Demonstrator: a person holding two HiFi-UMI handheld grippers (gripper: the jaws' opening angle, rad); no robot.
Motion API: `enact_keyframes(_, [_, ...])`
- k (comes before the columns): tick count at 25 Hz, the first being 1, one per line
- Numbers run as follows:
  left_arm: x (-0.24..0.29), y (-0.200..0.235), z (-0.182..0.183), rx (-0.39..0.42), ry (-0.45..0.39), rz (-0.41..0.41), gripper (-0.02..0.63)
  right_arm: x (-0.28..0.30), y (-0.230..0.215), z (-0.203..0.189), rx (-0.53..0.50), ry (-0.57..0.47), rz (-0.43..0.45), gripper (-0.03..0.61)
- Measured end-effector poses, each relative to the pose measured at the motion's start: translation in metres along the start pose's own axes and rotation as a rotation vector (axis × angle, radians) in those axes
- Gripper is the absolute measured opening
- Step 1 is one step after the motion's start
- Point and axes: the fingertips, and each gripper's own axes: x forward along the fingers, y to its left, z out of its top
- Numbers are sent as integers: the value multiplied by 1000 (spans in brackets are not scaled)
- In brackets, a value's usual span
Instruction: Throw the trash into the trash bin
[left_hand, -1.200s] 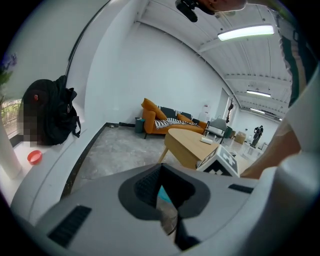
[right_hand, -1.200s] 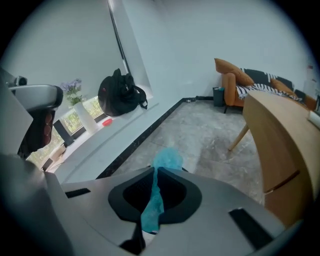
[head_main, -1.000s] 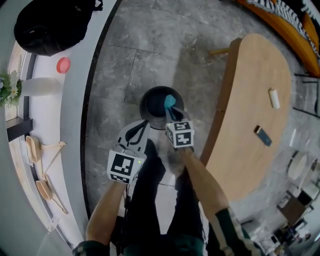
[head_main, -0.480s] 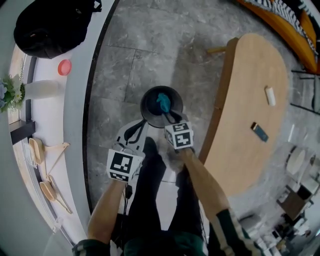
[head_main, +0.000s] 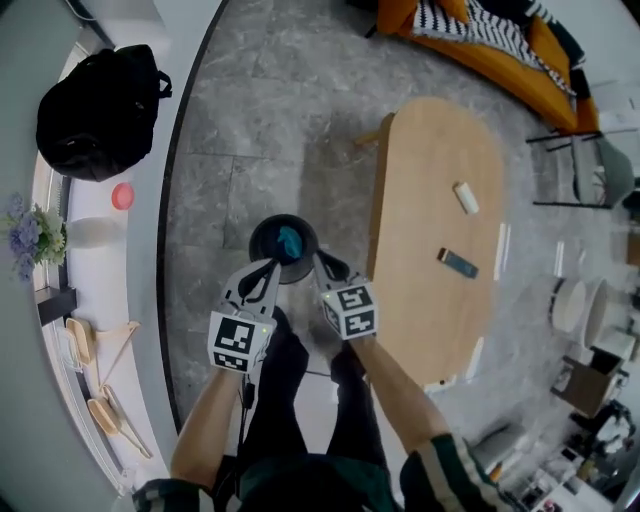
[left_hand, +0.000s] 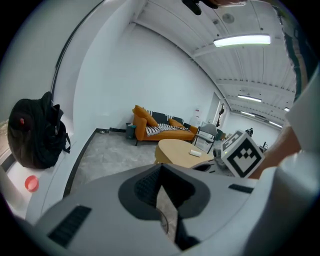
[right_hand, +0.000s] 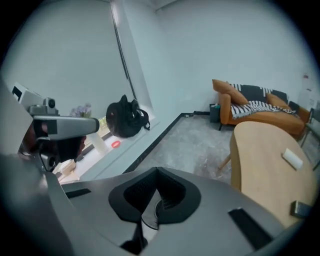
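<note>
The wooden table (head_main: 420, 190) bears two small items (head_main: 466, 197) (trash or not, I cannot tell). The trash bin (head_main: 256, 243) holds the teal trash (head_main: 290, 241), so that drop looks done. Above it, the left gripper (head_main: 272, 266) is closed and empty, and the right gripper (head_main: 322, 261) has just been closing its jaws on nothing.
</note>
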Motion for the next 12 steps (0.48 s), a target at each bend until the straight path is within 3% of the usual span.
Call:
enact_keyframes(6, [4, -49, 51, 32, -19, -57, 2, -88, -36, 48, 23, -113, -72, 2])
enact_keyframes(12, [28, -109, 90, 64, -37, -106, 2, -169, -110, 44, 163, -203, -187, 2])
